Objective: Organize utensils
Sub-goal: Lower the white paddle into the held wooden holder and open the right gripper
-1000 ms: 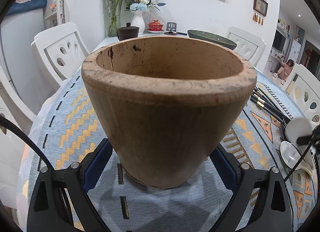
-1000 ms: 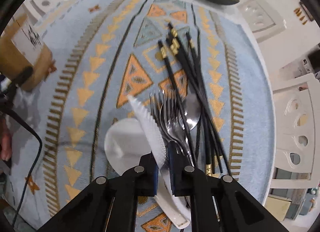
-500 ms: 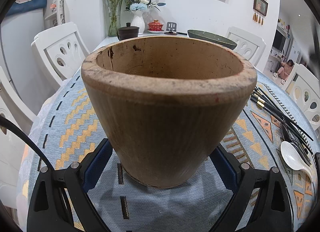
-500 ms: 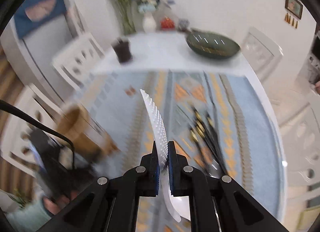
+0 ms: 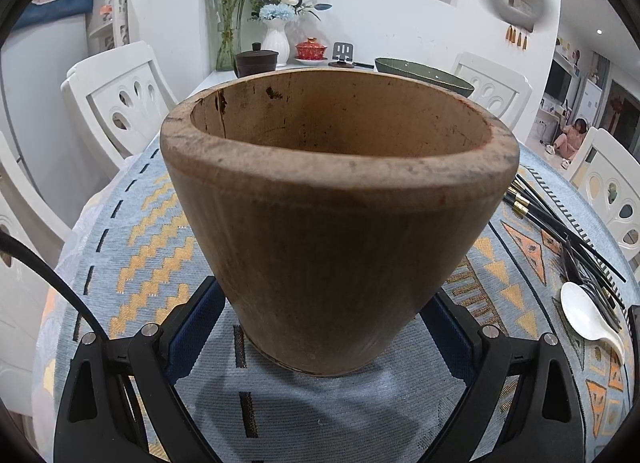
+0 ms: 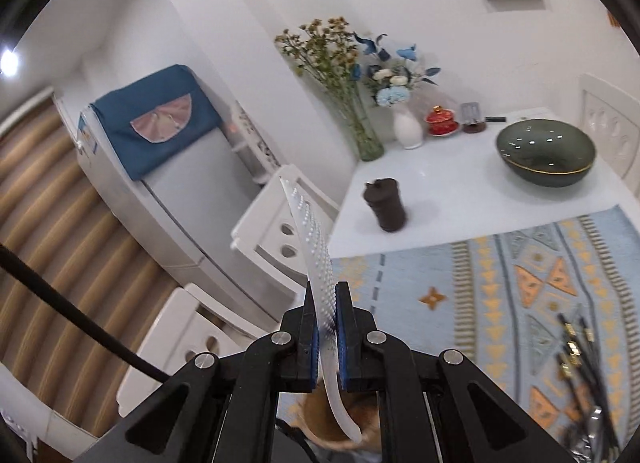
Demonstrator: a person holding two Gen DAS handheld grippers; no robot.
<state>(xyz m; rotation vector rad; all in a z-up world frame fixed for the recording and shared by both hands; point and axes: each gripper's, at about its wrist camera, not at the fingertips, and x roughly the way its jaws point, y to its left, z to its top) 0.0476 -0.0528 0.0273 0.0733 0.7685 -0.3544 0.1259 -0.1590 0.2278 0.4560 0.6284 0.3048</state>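
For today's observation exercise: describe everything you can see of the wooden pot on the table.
The wooden pot is a wide, round, tan-brown vessel that narrows toward its base. Its thick rim looks worn and speckled, with dark marks and a crack on the inner wall. What shows of the inside is empty. It stands upright on the blue patterned tablecloth, between the fingers of the left gripper, whose blue pads sit at its lower sides.
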